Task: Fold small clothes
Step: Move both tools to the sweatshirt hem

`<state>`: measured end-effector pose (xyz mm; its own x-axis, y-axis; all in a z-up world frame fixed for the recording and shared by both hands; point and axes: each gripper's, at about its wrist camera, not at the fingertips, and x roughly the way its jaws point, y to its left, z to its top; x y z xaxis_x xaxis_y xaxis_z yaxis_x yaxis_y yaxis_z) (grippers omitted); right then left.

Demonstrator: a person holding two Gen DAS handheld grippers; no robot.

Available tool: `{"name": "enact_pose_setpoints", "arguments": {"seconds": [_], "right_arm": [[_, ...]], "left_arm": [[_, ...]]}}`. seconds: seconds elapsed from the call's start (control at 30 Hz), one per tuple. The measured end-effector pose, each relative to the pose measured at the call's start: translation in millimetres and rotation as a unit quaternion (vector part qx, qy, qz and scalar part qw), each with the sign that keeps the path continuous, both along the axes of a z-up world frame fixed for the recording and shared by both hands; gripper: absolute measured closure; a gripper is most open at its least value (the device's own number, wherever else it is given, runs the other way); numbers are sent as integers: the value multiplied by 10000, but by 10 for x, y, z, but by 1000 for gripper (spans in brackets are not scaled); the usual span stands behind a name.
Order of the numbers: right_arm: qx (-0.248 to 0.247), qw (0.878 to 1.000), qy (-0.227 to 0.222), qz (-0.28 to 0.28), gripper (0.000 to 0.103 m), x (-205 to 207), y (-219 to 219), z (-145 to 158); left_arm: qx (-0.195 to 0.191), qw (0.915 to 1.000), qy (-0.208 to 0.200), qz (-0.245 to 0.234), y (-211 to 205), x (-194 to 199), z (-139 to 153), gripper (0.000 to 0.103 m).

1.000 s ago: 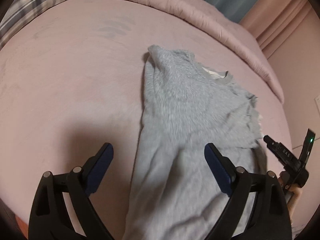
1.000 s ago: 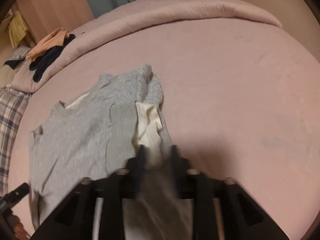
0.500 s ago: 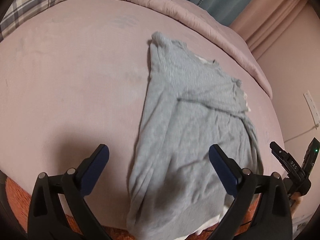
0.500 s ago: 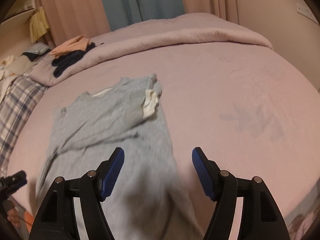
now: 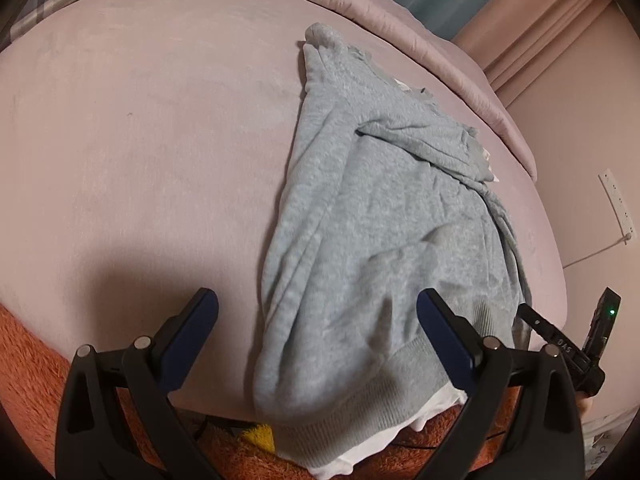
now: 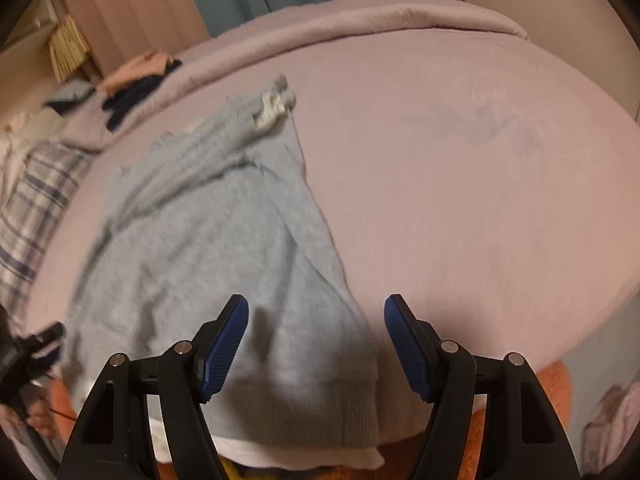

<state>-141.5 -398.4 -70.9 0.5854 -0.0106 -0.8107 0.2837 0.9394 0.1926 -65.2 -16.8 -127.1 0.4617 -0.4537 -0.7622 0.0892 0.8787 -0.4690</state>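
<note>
A light grey-blue sweater (image 5: pixel 380 216) lies lengthwise on the pink bed, both sleeves folded in over the body; its ribbed hem (image 5: pixel 360 412) with a white lining hangs over the near bed edge. It shows blurred in the right wrist view (image 6: pixel 208 240), with a white cuff (image 6: pixel 270 110) at its far end. My left gripper (image 5: pixel 316 332) is open and empty, jaws wide, just above the hem end. My right gripper (image 6: pixel 316 344) is open and empty above the hem's right corner. The right gripper's body (image 5: pixel 576 344) shows at the left view's right edge.
A folded pink duvet (image 6: pixel 380 20) runs along the bed's far side, with dark and orange clothes (image 6: pixel 136 80) piled on it. A plaid pillow (image 6: pixel 32 216) lies at the left. Orange carpet (image 5: pixel 32 360) lies below the bed edge. A wall socket (image 5: pixel 618 204) is at the right.
My right gripper let go of the folded-in sleeve and opened. Both grippers drew back toward the near bed edge, so the sweater's hem came into view.
</note>
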Motion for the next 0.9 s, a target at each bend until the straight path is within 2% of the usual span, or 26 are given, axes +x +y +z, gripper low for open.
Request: {"name": "enact_pose_setpoints", "arguments": {"seconds": [0.07,0.13,0.23,0.37,0.47,0.63,0.77,0.9], "right_arm": [[-232,9996,89,101,33,-9,80,-48],[-203,9995,162,159,33,-19,113,-101],[-258,9995,114,154,33,-52,129,-113],[-148,9998,78,142,33,-85,139,-125],[33,9998,-3,210,33,-133,158,-140],[160,9996,-61,245,33,-90,203,-149],[533,9962,-173,664,33,10,324,-165],[190,9969,-134,748,33,125,491,-206]], "left_arm": [[-161,9998,-23,-75,-16,-50,-8,4],[-301,9994,17,-145,-42,-86,-38,4],[-239,9994,-23,-233,-101,-138,-38,4],[-588,9974,71,-404,-141,-174,-77,4],[-577,9977,41,-361,-166,-169,-89,5],[-599,9973,8,-426,-224,-139,-60,19],[-687,9966,54,-446,-267,-75,-77,20],[-642,9970,15,-430,-322,-6,-85,25]]}}
